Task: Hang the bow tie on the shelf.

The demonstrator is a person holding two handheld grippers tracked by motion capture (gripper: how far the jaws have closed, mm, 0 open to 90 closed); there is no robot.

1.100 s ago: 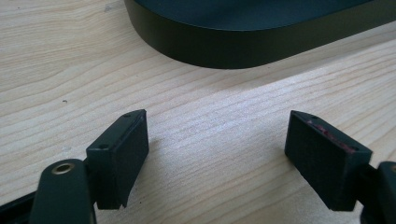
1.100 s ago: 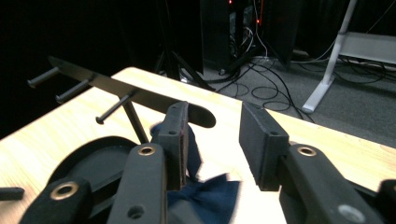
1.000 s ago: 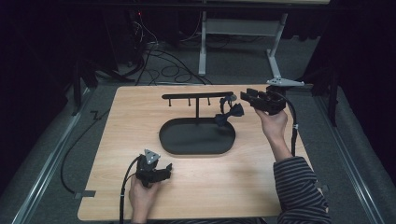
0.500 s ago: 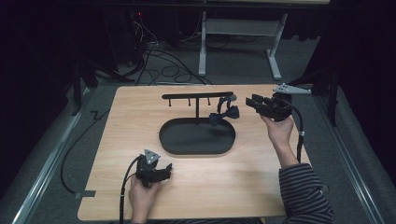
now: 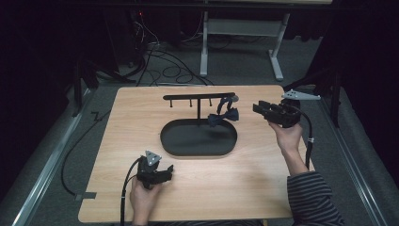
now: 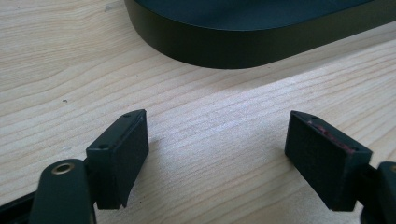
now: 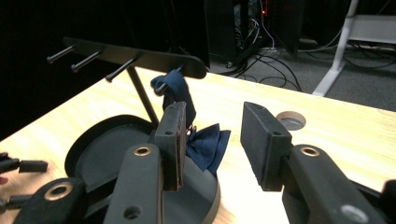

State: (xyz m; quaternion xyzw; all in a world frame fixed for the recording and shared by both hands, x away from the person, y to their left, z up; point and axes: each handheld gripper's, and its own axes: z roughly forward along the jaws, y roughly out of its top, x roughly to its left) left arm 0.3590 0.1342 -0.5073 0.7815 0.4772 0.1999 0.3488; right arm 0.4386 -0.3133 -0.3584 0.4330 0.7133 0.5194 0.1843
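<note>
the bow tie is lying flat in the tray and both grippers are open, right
Not quite. The bow tie isn't lying flat in the tray: it hangs from a peg of the rack, as the right gripper view shows. Both the left gripper and the right gripper are open.

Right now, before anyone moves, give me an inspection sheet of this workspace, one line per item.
Surface: wooden table, bare apart from the stand; a round hole shows in the top in the right gripper view.
Job's things: black stand with a row of pegs, rising from an oval tray; dark blue bow tie hanging by its strap from the peg at the bar's right end.
Clutter: nothing seen.
Grippers: left gripper low at the near edge, jaws wide apart, empty; right gripper to the right of the bow tie, jaws apart, empty, not touching it.
Cables: one trails from each gripper; loose black cables on the floor behind.
Surroundings: dark room, grey floor, white table frame beyond.
</note>
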